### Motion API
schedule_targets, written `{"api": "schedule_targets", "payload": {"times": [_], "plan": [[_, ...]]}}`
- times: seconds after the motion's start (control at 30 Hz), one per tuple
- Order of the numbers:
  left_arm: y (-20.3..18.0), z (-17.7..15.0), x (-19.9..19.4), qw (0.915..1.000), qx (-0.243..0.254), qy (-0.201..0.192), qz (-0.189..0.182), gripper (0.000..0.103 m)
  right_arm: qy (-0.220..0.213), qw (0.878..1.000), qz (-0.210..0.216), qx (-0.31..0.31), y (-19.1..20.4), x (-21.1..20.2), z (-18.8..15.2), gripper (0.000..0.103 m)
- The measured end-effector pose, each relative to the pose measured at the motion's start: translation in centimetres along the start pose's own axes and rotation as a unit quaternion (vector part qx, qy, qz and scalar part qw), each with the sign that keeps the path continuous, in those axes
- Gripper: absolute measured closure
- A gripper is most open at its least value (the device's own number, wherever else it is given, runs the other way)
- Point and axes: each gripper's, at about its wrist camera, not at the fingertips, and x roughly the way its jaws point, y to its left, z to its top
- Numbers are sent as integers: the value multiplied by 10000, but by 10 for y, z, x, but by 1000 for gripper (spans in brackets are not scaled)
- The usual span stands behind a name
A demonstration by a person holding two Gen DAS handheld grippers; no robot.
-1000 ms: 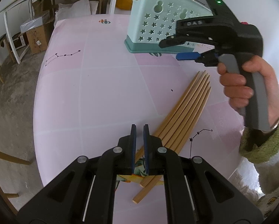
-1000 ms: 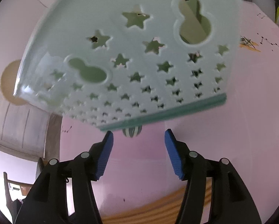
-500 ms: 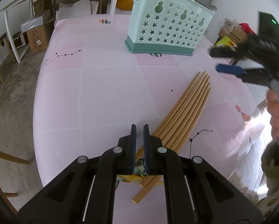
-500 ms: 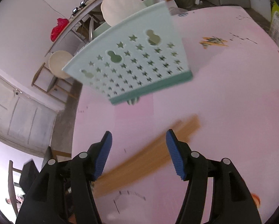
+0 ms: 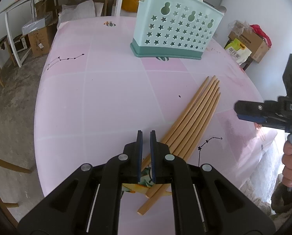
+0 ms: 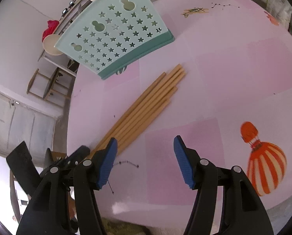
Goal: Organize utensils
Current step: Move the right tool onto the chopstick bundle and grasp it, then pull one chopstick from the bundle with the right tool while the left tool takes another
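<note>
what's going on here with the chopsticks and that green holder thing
A person holds a gripper in each hand over a pink table. A bundle of wooden chopsticks lies flat on it, none picked up yet. The left gripper is shut and empty at the bundle's near end. The right gripper is open and empty, beside the chopsticks. The mint star-cut utensil holder stands upright at the far side and already has a few utensils in it.

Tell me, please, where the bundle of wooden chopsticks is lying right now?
The chopsticks lie flat on the pink table, fanned diagonally between the mint green holder and the left claw, right of centre in the left view.
</note>
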Motion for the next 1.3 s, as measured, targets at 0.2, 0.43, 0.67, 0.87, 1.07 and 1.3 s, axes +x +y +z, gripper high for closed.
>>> {"api": "schedule_targets", "payload": {"times": [0.2, 0.43, 0.67, 0.87, 1.07, 1.3], "plan": [[-3, -4, -2, 9997, -133, 114, -154, 97, 64, 9998, -15, -166, 20, 24, 9, 45], [-20, -14, -3, 9974, -144, 391, -580, 97, 35, 9977, -298, -612, 40, 34, 8, 64], [-39, -21, 3, 9916, -202, 651, -1100, 97, 99, 9929, -441, -1100, 46, 41, 11, 81], [-56, -26, 8, 9863, -113, 767, -1455, 97, 156, 9877, -502, -1470, 52, 46, 18, 81], [-49, -23, 8, 9872, -275, 725, -1394, 96, 59, 9853, -582, -1607, 45, 36, 18, 81], [-48, -17, 8, 9886, -212, 655, -1338, 89, -8, 9778, -737, -1963, 49, 40, 13, 81]]}}
